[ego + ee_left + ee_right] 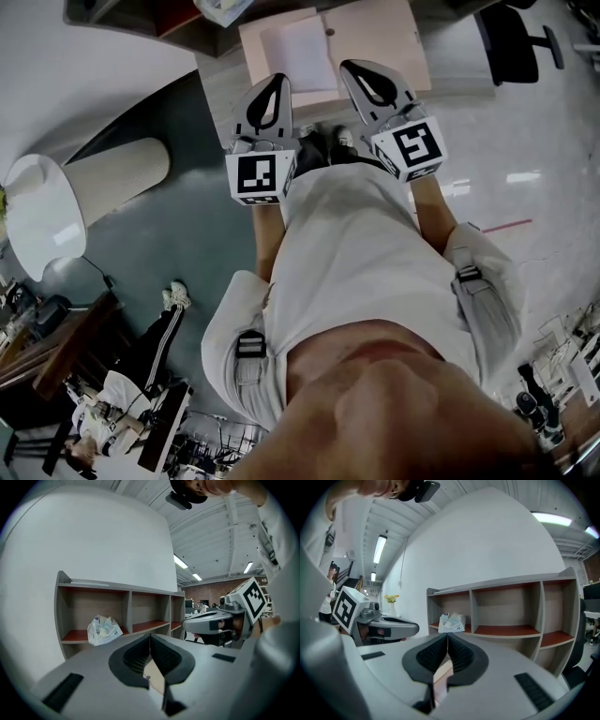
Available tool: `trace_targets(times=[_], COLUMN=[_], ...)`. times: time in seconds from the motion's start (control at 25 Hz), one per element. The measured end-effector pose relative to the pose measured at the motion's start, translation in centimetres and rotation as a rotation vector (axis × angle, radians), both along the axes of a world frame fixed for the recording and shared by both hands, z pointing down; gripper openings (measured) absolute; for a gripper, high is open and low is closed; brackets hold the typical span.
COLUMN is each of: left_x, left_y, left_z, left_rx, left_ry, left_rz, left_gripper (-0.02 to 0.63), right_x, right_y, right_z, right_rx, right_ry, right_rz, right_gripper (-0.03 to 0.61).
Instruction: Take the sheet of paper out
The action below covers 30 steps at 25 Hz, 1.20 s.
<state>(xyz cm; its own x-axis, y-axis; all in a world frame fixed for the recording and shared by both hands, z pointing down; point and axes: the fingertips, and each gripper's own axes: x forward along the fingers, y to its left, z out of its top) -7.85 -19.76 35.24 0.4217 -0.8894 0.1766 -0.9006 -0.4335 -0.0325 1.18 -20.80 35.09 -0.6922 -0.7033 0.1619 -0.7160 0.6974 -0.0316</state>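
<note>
1. The shelf (117,587) is the biggest thing; it stands against the white wall in front of the person; a crumpled bag (105,630) sits in one of its boxes; the other boxes look bare.
2. The tan top (375,42) lies low down in front of the person's feet; it is flat and has a small hole in it.
3. The sheet of paper (298,52) lies flat on the left part of the tan top; it is white; its long side seems to run away from the person, but it is close to square, so I am not sure.
4. The left claw (278,79) has its jaws pressed together with nothing between them; its tip points right at the near edge of the paper; it hangs above the paper, not on it.
5. The right claw (354,66) also has its jaws pressed together and holds nothing; it points at the bare tan top just to the right of the paper.
6. I think the left claw is the nearer one; the paper is straight ahead of it and lower down; so a claw must go down and spread its jaws before it can pinch the near edge.
</note>
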Motion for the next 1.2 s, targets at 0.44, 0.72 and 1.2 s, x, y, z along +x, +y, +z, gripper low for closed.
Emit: trace_targets(times=[0.44,0.72,1.2], left_x=[-1.7,-3.4,-4.5], left_y=[-4.2,-5.6,-7.0], left_z=[1.2,1.7,5.0], left_rx=[0.006,0.009,-0.056], left_ry=[0.019,0.039,0.092], left_rz=[0.169,0.238,0.274], left_gripper=[0.023,0.023,0.023], right_x=[-2.4,-4.2,-4.5], right_y=[-2.7,-3.9,-5.0], right_z=[0.7,1.5,4.4], right_rx=[0.004,-0.004,-0.072], right_ry=[0.068,0.098,0.153], right_rz=[0.117,0.18,0.246], right_gripper=[0.021,0.021,0.021])
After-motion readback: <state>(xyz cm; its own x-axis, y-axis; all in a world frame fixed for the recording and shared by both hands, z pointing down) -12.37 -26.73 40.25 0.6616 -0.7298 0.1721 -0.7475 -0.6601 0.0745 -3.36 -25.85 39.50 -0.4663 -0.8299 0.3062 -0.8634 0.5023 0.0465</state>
